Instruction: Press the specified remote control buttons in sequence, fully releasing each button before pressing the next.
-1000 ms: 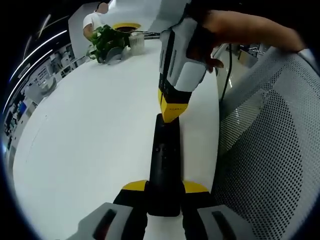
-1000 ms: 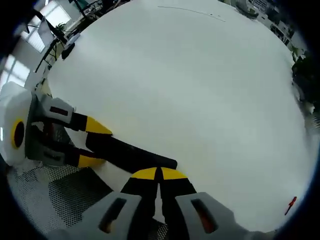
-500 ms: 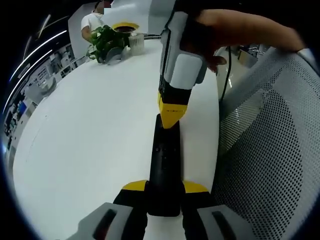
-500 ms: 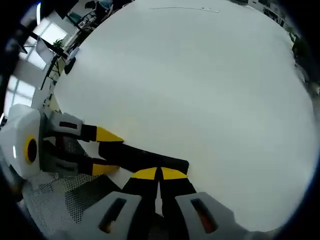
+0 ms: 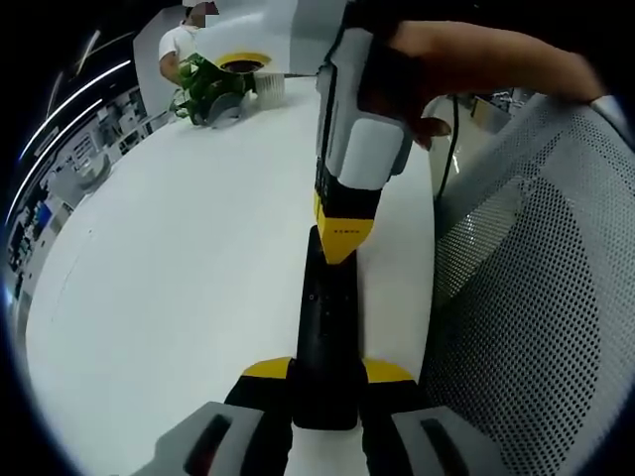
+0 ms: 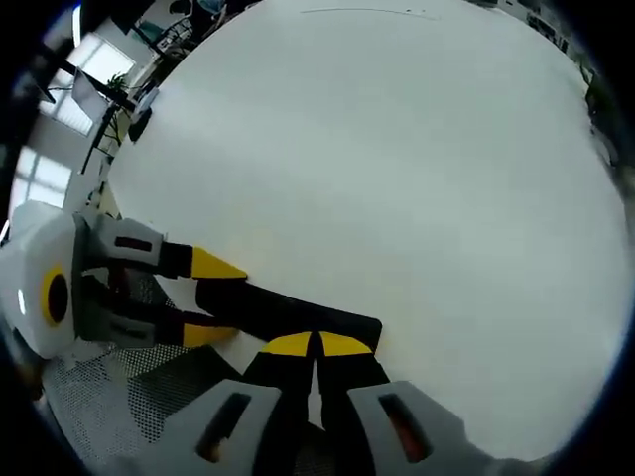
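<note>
A long black remote control [image 5: 324, 327] points away from me in the left gripper view, its near end clamped between the yellow tips of my left gripper [image 5: 327, 370]. My right gripper [image 5: 343, 243] comes down from above in a person's hand. It is shut, and its yellow tip is on the remote's far end. In the right gripper view the remote [image 6: 298, 309] lies across the white table [image 6: 377, 159]. The shut right gripper [image 6: 317, 344] sits over one end of it. The left gripper [image 6: 206, 297] holds the other end from the left.
A white perforated chair back [image 5: 526, 297] fills the right side, close to the table edge. A potted plant [image 5: 208, 84] and a white cup [image 5: 266, 86] stand at the table's far end, with a person [image 5: 184, 45] behind them. A black cable [image 5: 454, 139] hangs past the table edge.
The right gripper's shut tip has crept a little along the remote toward the left gripper. The left gripper and the remote have stayed put.
</note>
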The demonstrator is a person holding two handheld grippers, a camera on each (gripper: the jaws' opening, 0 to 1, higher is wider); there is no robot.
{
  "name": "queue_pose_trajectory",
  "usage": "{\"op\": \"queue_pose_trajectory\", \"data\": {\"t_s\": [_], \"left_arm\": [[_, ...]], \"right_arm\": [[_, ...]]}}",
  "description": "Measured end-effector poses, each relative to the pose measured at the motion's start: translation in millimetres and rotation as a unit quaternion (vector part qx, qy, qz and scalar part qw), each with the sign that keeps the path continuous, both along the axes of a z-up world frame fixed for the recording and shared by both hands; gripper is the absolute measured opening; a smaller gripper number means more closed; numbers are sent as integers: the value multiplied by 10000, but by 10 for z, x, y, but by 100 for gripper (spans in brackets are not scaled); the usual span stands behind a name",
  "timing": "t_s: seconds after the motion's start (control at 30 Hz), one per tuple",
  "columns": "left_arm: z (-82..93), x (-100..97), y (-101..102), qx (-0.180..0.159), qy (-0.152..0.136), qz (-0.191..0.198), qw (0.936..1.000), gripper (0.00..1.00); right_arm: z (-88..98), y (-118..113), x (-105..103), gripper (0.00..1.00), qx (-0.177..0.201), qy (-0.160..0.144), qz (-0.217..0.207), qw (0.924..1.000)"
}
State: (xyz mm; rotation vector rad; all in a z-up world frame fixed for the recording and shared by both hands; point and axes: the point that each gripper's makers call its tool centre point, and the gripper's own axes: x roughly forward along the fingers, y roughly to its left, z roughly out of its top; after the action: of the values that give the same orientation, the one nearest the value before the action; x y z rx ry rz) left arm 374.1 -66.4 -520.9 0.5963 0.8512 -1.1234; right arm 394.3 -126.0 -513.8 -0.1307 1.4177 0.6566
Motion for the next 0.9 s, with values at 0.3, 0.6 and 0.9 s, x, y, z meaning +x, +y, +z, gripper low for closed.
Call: {"op": "queue_pose_trajectory", "data": {"t_s": [0.3, 0.6, 0.9], "left_arm": [[2, 2, -5, -23, 8, 22, 10000, 25], [1, 9, -16, -14, 3, 12, 10000, 25], [14, 0, -23, -22, 0, 0, 10000, 25]], "right_arm": [[-34, -15, 30, 0, 323, 242, -364, 9985], [-15, -1, 4, 0, 337, 190, -377, 9985], [-1, 1, -7, 0, 335, 253, -406, 9983]]}}
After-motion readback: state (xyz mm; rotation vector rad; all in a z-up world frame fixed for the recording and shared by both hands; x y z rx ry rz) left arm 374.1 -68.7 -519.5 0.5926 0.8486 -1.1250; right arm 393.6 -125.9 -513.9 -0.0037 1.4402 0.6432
